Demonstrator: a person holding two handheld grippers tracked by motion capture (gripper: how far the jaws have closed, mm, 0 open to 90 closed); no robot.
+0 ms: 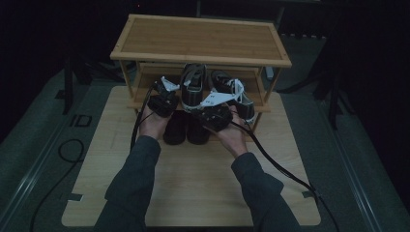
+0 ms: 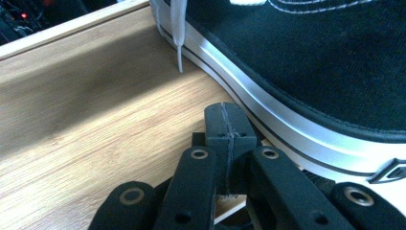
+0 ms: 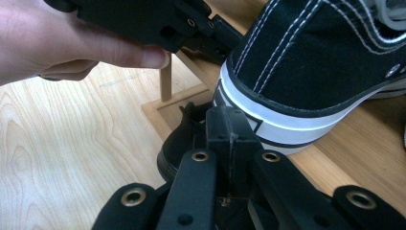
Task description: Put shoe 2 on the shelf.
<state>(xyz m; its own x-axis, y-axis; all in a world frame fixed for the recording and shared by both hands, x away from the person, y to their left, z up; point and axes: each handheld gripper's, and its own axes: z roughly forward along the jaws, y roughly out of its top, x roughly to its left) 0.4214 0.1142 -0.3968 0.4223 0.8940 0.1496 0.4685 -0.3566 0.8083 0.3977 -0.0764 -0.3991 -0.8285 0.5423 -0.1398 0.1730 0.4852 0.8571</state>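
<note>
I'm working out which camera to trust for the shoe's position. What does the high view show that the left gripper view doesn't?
High view alone: the whole shoe rack with its bare top board, a second sneaker on the middle shelf, a dark pair below, both forearms, and the right gripper.

Left gripper view alone: a dangling white lace tip, and the left gripper with jaws pressed together beside the sole stripe.

Both: the black sneaker on the wooden shelf.

You work at a pale wooden board (image 1: 193,183) laid on a grey-green floor (image 1: 43,140), with a two-tier bamboo rack (image 1: 200,38) at its far edge. Around you the room is dark, and black stand legs (image 1: 333,96) rise at both sides.
</note>
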